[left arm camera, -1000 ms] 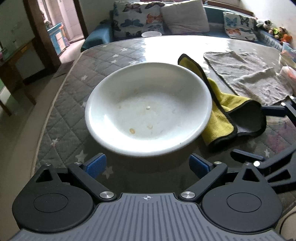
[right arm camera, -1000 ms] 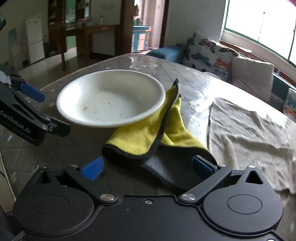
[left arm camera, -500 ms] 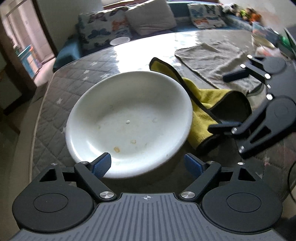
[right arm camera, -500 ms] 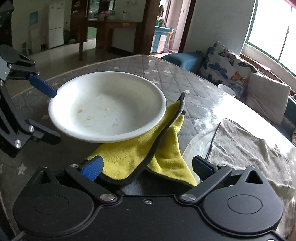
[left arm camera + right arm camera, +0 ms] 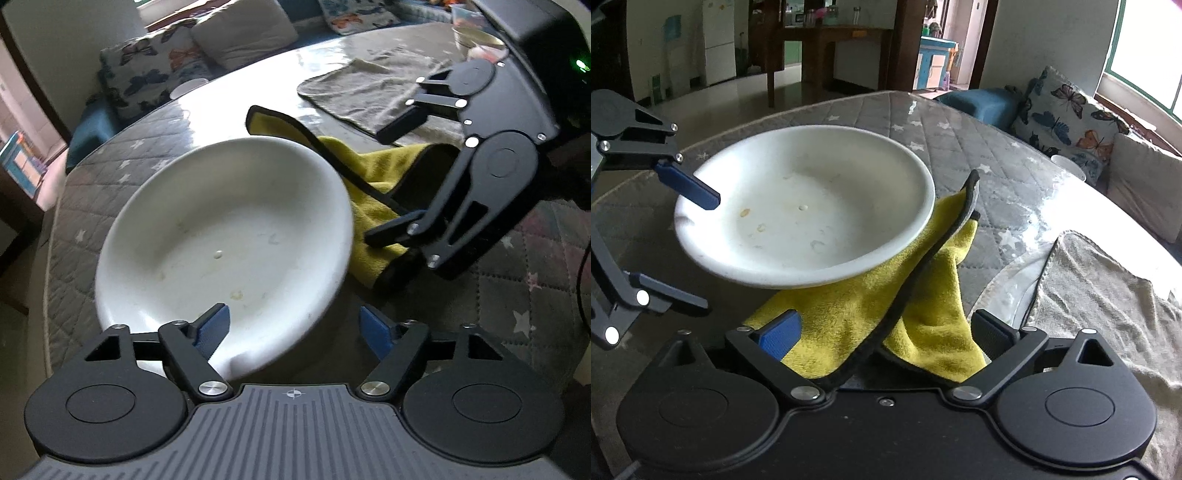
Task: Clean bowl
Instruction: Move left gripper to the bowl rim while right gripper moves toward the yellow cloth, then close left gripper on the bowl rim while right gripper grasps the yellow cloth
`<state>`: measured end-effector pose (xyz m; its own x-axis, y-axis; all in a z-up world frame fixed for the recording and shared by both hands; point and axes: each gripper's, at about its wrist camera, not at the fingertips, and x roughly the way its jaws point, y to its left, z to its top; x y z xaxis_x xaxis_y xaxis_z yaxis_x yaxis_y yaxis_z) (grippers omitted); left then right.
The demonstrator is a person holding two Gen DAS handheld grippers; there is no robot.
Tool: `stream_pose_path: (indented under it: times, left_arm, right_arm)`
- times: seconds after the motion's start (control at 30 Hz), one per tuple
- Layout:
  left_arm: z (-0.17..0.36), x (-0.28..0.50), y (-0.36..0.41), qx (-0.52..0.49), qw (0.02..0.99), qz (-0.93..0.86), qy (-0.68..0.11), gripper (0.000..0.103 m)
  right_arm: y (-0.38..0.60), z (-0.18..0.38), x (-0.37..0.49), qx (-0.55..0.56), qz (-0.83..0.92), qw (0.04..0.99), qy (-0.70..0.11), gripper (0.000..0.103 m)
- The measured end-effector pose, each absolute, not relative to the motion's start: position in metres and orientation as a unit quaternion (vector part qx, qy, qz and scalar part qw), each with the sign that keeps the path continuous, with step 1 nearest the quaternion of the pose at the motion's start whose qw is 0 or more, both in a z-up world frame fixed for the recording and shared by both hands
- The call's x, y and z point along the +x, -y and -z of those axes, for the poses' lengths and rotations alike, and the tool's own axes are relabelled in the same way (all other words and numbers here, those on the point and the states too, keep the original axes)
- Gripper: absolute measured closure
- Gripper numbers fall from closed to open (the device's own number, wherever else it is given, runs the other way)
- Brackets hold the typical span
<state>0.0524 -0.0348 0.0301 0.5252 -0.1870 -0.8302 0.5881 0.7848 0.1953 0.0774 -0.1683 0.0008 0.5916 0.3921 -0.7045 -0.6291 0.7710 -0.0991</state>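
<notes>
1. The shallow white ceramic bowl (image 5: 805,206) sits on the quilted grey counter (image 5: 960,147), toward its near edge, its rim overlapping the yellow microfibre cloth (image 5: 886,317).
2. Specks of residue show inside (so cleaning remains).
3. The left hand-held gripper (image 5: 295,326) is open, straddling the rim.
4. The right hand-held gripper (image 5: 886,332) is open around the cloth, holding nothing.

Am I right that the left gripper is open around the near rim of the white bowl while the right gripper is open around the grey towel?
Not quite: the right gripper is open around the yellow cloth, as the right wrist view shows; the grey towel lies beside it. The left gripper is indeed open around the white bowl's near rim.
</notes>
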Motion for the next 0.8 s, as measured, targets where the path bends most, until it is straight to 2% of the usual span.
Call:
stream_pose_path:
  times: [0.3,0.4,0.67,0.8]
  left_arm:
    - [-0.021,0.060,0.038,0.237,0.829,0.251,-0.440,0.042]
    - [-0.020,0.062,0.038,0.236,0.827,0.254,-0.443,0.049]
    - [-0.017,0.066,0.038,0.234,0.822,0.262,-0.448,0.055]
    - [-0.016,0.069,0.036,0.233,0.821,0.264,-0.450,0.055]
  right_arm:
    - [0.166,0.005,0.084,-0.177,-0.305,0.867,-0.353,0.005]
    - [0.165,0.004,0.083,-0.176,-0.311,0.865,-0.352,0.010]
    - [0.166,0.001,0.077,-0.176,-0.324,0.863,-0.347,0.022]
    - [0.167,0.001,0.080,-0.171,-0.327,0.862,-0.347,0.022]
